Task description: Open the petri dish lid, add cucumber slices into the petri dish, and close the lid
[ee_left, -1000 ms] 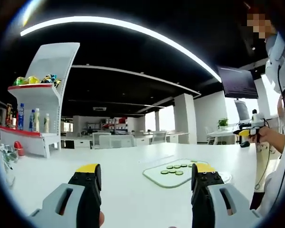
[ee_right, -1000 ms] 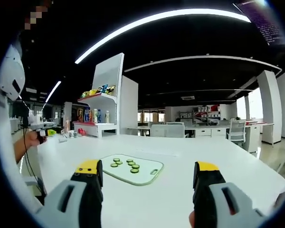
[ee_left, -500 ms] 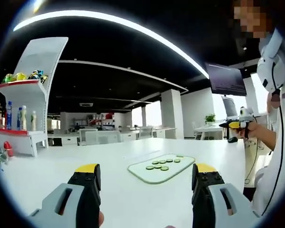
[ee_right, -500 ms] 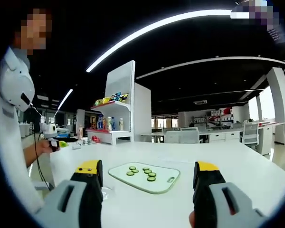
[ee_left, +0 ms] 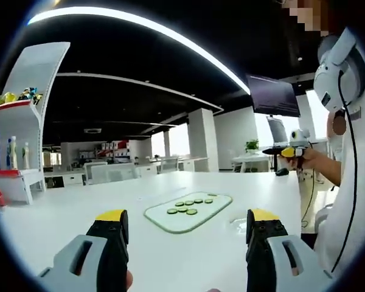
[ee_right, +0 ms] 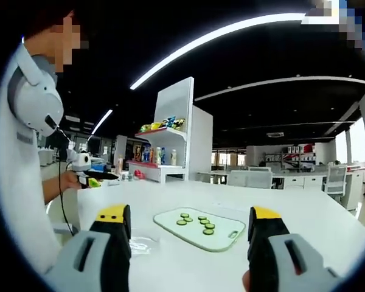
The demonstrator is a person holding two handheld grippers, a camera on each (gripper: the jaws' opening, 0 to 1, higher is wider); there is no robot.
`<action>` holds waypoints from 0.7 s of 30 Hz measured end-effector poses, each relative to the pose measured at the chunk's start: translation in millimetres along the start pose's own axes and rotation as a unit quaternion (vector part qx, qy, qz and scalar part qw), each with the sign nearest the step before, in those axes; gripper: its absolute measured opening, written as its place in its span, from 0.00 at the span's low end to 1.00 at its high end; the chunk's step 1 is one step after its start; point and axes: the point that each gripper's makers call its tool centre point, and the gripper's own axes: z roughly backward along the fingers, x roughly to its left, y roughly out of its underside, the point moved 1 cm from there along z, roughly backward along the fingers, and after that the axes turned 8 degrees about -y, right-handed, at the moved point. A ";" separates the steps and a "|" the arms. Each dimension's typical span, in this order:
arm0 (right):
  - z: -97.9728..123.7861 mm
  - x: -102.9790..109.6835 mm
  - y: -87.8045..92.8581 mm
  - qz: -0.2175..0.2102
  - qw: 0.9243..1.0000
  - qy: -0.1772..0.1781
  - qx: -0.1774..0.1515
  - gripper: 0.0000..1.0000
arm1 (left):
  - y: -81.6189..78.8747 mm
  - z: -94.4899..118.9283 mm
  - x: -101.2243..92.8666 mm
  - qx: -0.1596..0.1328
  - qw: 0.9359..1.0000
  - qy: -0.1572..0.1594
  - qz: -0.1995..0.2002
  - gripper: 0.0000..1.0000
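A pale green cutting board lies on the white table with several cucumber slices on it. A clear petri dish sits on the table beside the board, its lid on as far as I can tell. My left gripper is held above the table's near side, open with nothing between its jaws. My right gripper is likewise open and empty. Each gripper also shows in the other's view, held in the person's hand: the right gripper and the left gripper.
The white table stretches wide around the board. A white shelf unit with bottles and snack packs stands behind it. The person in white stands at the table's side. Desks and chairs fill the room beyond.
Both cameras have swung: the board has slid left in the left gripper view and right in the right gripper view. The petri dish has come into the pictures. Both grippers stay open.
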 end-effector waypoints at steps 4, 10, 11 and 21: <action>-6.2 7.1 -1.8 0.002 1.000 -0.022 0.000 0.78 | 2.3 -1.9 -4.6 0.011 1.000 0.007 -0.012 0.78; -16.5 14.5 -2.2 0.008 0.998 -0.058 0.009 0.79 | 3.6 -4.2 -13.6 0.018 0.999 0.028 -0.010 0.79; -18.5 15.9 -1.2 0.010 0.998 -0.064 0.012 0.79 | 3.9 -5.0 -15.1 0.020 0.999 0.031 -0.011 0.79; -34.9 24.3 12.7 0.017 0.993 -0.112 0.039 0.79 | 5.8 -18.7 -25.7 0.012 0.998 0.068 -0.007 0.79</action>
